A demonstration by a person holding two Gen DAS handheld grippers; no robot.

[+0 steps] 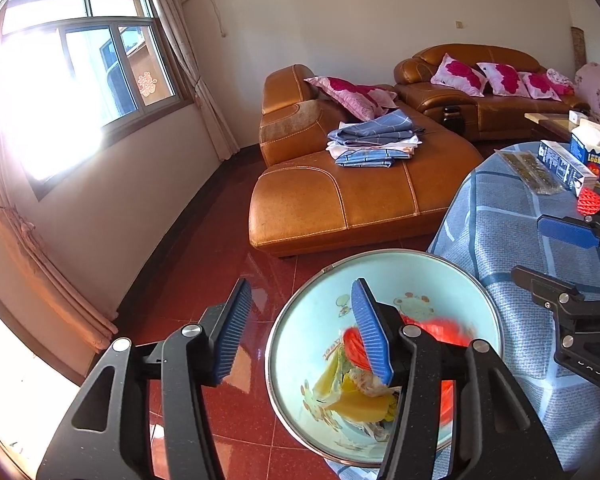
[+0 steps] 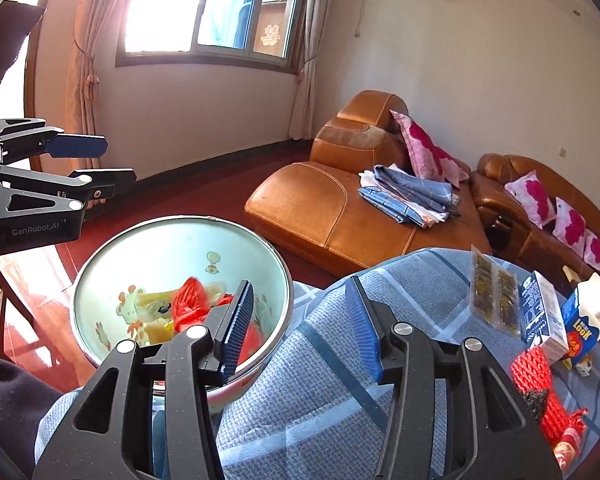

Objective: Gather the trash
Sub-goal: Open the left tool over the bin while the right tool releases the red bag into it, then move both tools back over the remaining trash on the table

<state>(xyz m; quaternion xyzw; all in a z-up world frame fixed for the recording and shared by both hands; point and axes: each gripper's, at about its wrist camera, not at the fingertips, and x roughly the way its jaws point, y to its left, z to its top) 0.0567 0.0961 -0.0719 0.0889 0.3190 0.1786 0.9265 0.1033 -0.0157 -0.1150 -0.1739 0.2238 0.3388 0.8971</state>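
A pale blue cartoon-print basin [image 1: 432, 272] sits at the edge of the blue plaid table, holding a red plastic bag [image 2: 190, 300], blurred in the left wrist view, and yellow wrappers [image 1: 360, 400]. My left gripper [image 1: 304, 332] is open and straddles the basin's left rim, with one pad over the trash and the other outside. My right gripper [image 2: 300, 328] is open too, astride the basin's [image 2: 100, 272] right rim, and no pad presses on anything. On the table lie a red mesh net [image 2: 536, 372], a milk carton [image 2: 588, 320], a blue-white box [image 2: 540, 316] and clear packets [image 2: 494, 292].
The plaid tablecloth [image 2: 320, 392] drapes over the table edge. An orange leather sofa [image 1: 340, 200] with folded cloths [image 1: 372, 140] stands beyond, across a red tiled floor [image 1: 220, 248]. A window and curtains fill the left wall. A dark sleeve [image 2: 4, 400] shows at lower left.
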